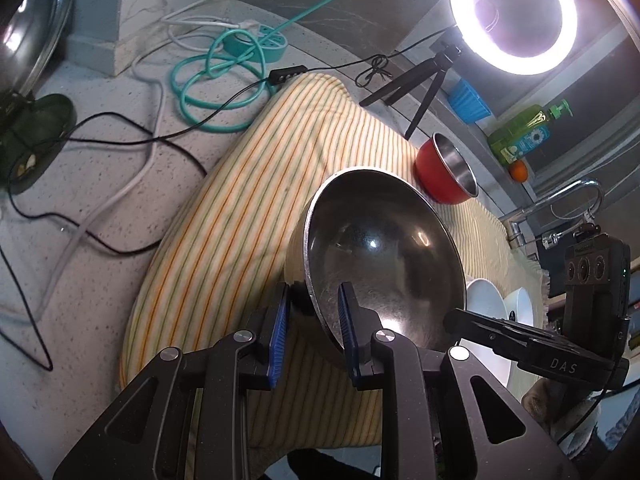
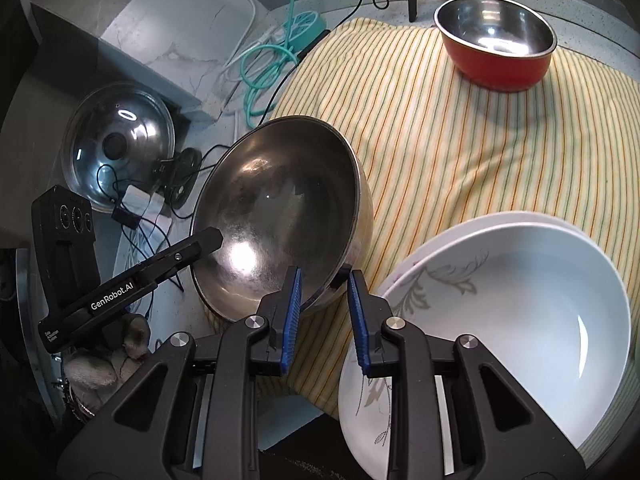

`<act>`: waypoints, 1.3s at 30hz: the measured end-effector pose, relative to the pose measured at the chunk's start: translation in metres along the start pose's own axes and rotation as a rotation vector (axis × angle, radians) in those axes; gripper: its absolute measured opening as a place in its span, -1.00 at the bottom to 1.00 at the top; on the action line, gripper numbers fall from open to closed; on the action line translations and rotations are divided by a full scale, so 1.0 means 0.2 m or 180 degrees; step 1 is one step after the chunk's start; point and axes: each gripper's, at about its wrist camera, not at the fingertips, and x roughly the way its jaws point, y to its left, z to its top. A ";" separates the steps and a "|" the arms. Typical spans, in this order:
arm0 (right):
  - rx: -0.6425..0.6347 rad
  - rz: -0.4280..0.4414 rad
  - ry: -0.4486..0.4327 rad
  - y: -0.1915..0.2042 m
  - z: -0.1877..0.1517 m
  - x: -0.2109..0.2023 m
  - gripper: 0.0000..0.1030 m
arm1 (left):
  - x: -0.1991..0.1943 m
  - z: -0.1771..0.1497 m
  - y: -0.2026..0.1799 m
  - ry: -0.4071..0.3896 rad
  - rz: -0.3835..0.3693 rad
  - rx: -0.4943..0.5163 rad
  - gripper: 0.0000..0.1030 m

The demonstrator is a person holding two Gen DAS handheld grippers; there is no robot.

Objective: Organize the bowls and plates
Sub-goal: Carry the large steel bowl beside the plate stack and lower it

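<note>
A large steel bowl (image 1: pixel 384 248) sits tilted on the striped cloth (image 1: pixel 240 200). My left gripper (image 1: pixel 314 308) straddles its near rim, one pad outside and one inside, not closed on it. My right gripper (image 2: pixel 322 292) straddles the same bowl's (image 2: pixel 276 208) opposite rim, also with a gap. A red bowl with a steel inside (image 2: pixel 496 40) stands at the far end of the cloth; it also shows in the left wrist view (image 1: pixel 444 172). A white bowl (image 2: pixel 520 312) rests on a white patterned plate (image 2: pixel 368 400) to the right of my right gripper.
A pot lid (image 2: pixel 120 144) leans at the counter's left. Teal and black cables (image 1: pixel 216 80) and a power strip (image 1: pixel 256 40) lie beyond the cloth. A ring light on a tripod (image 1: pixel 512 16), a soap bottle (image 1: pixel 524 128) and a tap (image 1: pixel 560 196) stand behind.
</note>
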 end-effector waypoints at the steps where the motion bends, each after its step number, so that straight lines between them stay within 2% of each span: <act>1: -0.0008 0.0006 0.0015 0.00 -0.01 0.01 -0.52 | 0.00 -0.01 0.01 0.0001 0.0009 -0.0016 -0.58; 24: -0.0205 0.0024 0.0101 0.06 -0.08 0.03 -0.48 | -0.04 -0.09 0.07 0.0056 0.0035 -0.0155 -0.58; 26: -0.0230 -0.0001 0.0047 0.07 -0.08 0.01 -0.32 | -0.04 -0.08 0.07 0.0057 0.0040 -0.0166 -0.39; 28: -0.0259 0.0023 -0.0040 0.08 -0.08 -0.02 0.03 | -0.05 -0.07 0.06 0.0009 0.0054 -0.0177 -0.29; 30: -0.0310 -0.0032 -0.0130 0.09 -0.08 -0.06 0.24 | -0.07 -0.06 0.06 -0.0021 0.0075 -0.0149 -0.28; 33: -0.0395 -0.0096 -0.0242 0.11 -0.07 -0.10 0.29 | -0.07 -0.04 0.05 -0.0050 0.0092 -0.0121 -0.19; 39: -0.0353 -0.0052 -0.0371 0.10 -0.04 -0.18 0.29 | -0.09 0.01 0.00 -0.0112 0.0102 -0.0032 -0.18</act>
